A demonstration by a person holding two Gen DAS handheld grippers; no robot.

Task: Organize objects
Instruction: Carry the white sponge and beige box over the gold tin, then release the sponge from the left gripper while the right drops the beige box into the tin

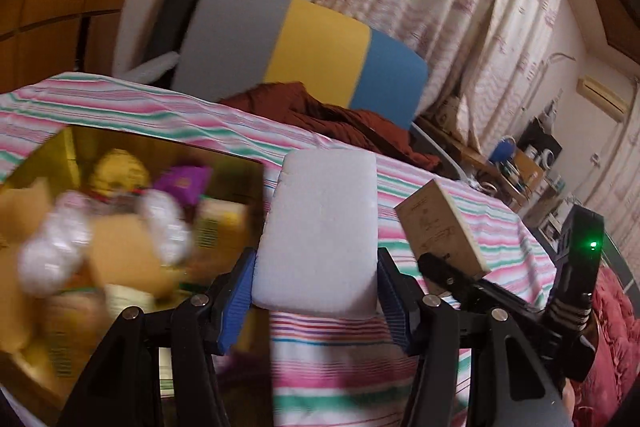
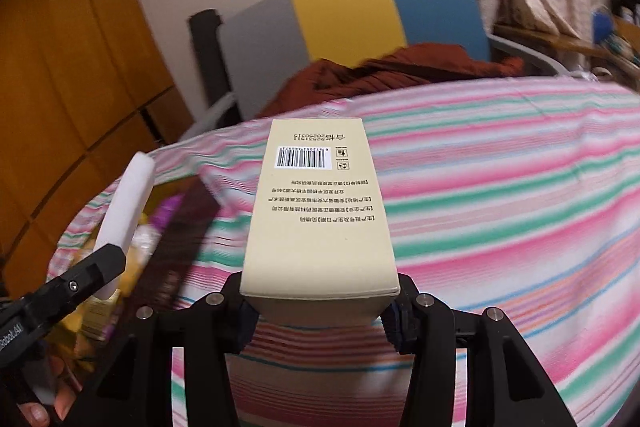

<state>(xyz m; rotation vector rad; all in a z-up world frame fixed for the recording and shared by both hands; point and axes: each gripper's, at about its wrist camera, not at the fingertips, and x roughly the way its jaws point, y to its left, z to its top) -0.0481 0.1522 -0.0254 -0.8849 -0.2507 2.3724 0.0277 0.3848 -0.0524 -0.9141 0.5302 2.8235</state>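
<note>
The white foam block (image 1: 318,235) is seen head-on only in the left wrist view, clamped between the blue pads (image 1: 236,297) of the left gripper (image 1: 316,301) and held above the striped cloth (image 1: 460,227). In the right wrist view the same block (image 2: 128,211) appears edge-on at nine o'clock, pinched by the left gripper (image 2: 102,267), with fingertips of a hand (image 2: 44,407) visible at the lower left corner.

The beige carton (image 2: 320,219) is read clearly only in the right wrist view: a barcode and printed lines face the camera upside down, and the carton is gripped at its near end by the right gripper (image 2: 320,311), both jaws pressed against its sides. In the left wrist view the carton (image 1: 444,223) is seen at three o'clock, tilted, held by the right gripper (image 1: 448,269), whose black body carries a green light.

Both grippers are pointed forward and downward over the cloth, side by side, the left one to the left.

Only the left wrist view looks into the golden box (image 1: 52,155) at nine o'clock, where blurred packets and white wrapped items lie. Farther off, at twelve o'clock, a brown garment (image 2: 400,67) is draped before a chair back (image 2: 360,11) of grey, yellow and blue panels, and curtains (image 1: 460,7) hang beyond.
</note>
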